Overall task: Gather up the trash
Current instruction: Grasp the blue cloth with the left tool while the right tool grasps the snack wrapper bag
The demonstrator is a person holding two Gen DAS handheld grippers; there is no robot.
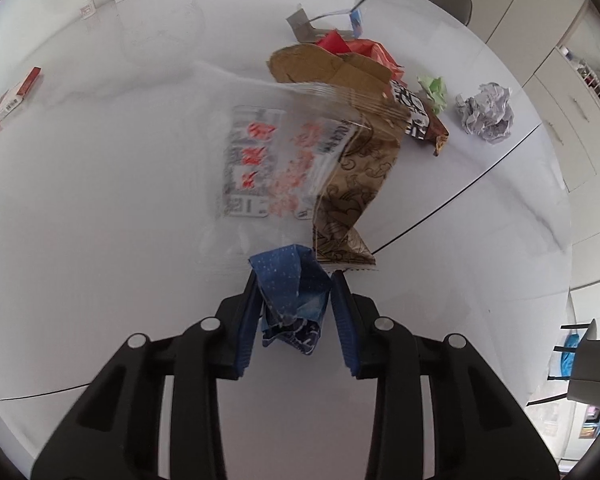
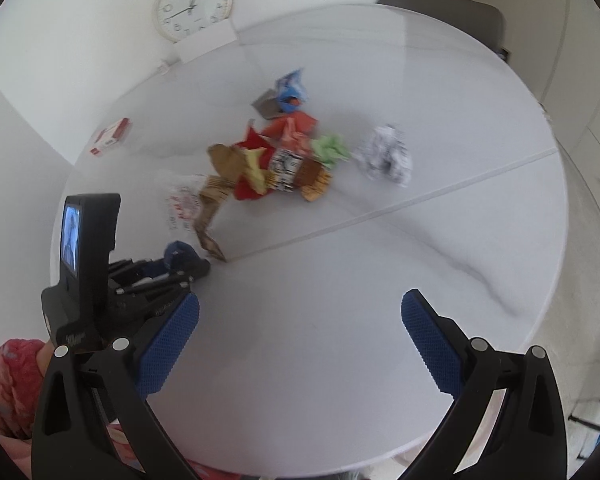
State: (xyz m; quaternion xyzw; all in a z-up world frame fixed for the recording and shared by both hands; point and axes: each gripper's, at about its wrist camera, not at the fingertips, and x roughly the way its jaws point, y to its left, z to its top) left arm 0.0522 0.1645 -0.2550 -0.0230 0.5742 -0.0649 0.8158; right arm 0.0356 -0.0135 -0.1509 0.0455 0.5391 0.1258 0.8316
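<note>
Left wrist view, left claw (image 1: 294,300) clamping blue wrapper (image 1: 290,280), perhaps crumpled

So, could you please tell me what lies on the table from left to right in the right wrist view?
Red and white box → clear printed bag → brown cardboard scrap → green crumpled paper → white crumpled paper ball.

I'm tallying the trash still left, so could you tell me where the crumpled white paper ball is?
The crumpled white paper ball lies on the table at the pile's right end, beside the green paper wad.
</note>
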